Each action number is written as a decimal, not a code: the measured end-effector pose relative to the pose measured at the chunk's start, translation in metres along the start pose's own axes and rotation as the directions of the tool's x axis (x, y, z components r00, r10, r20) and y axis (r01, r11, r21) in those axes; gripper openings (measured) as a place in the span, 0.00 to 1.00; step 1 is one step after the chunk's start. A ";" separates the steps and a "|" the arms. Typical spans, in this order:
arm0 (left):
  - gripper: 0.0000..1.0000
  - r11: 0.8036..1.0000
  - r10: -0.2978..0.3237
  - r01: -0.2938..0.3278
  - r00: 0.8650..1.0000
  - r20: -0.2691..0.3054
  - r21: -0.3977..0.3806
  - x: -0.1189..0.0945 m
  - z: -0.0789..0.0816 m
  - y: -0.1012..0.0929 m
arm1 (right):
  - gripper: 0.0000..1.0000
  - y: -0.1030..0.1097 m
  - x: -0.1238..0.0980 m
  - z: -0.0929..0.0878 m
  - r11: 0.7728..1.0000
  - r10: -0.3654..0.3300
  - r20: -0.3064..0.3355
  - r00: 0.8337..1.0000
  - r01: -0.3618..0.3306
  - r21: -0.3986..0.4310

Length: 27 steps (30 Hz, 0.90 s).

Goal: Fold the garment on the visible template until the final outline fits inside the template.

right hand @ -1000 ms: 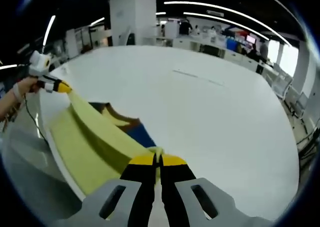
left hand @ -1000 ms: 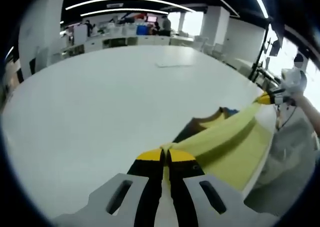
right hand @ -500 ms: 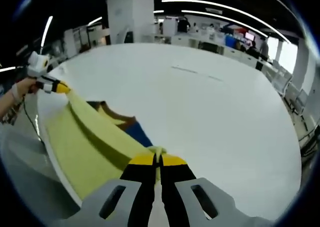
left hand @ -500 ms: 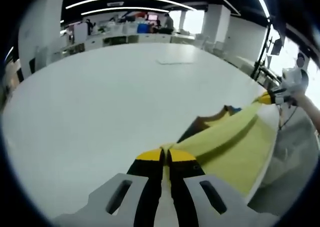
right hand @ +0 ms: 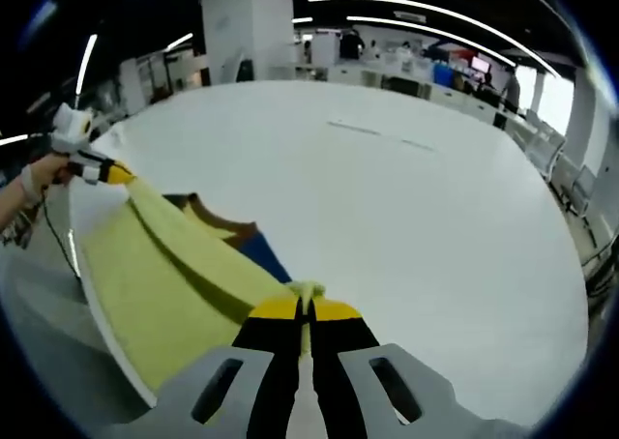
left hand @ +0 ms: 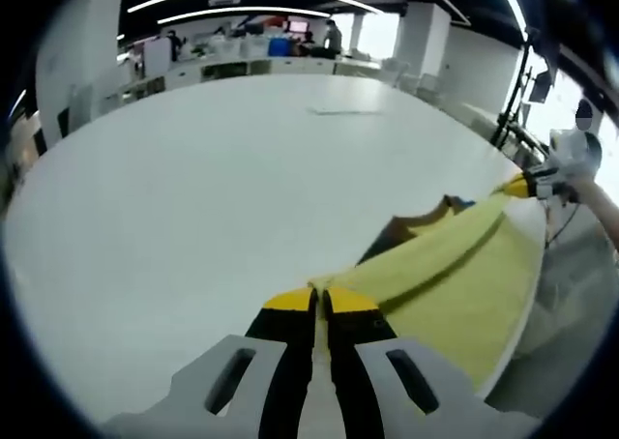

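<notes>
Left gripper [left hand: 321, 299] and right gripper [right hand: 303, 308] each pinch one end of the yellow garment [left hand: 455, 275], stretched taut between them over the near edge of the white table [left hand: 213, 188].

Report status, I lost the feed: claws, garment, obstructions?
Both claws shut on garment. Garment stretched between them at table edge. Nothing in the way.

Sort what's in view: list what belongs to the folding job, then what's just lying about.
Job:
- garment, yellow, stretched between the claws
- left claw, shut on it
- right claw, shut on it
- table

Lying about:
- flat pale sheet far across the table
- background desks
</notes>
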<state>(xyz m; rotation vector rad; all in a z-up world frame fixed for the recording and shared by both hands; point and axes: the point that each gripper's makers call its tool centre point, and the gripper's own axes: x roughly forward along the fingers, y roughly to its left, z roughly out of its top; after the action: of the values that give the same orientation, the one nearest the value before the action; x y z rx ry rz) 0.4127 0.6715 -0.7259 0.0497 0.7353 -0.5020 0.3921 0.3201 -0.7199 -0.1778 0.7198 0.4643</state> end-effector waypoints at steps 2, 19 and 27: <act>0.00 1.000 -0.001 0.001 1.000 -0.006 -0.004 0.001 -0.002 0.000 | 0.03 0.000 0.002 -0.002 1.000 0.000 -0.005 1.000 0.000 0.004; 0.00 1.000 0.006 -0.006 1.000 -0.025 0.016 0.002 -0.009 -0.001 | 0.04 -0.002 0.007 -0.013 1.000 -0.006 -0.020 1.000 0.006 0.015; 0.04 0.999 0.020 -0.020 1.000 -0.021 0.039 0.000 -0.006 0.001 | 0.06 -0.004 0.005 -0.010 1.000 -0.028 0.003 1.000 0.028 -0.006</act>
<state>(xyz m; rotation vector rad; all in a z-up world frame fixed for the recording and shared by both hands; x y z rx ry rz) 0.4088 0.6738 -0.7306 0.0989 0.7452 -0.4973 0.3916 0.3153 -0.7309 -0.1921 0.7123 0.4401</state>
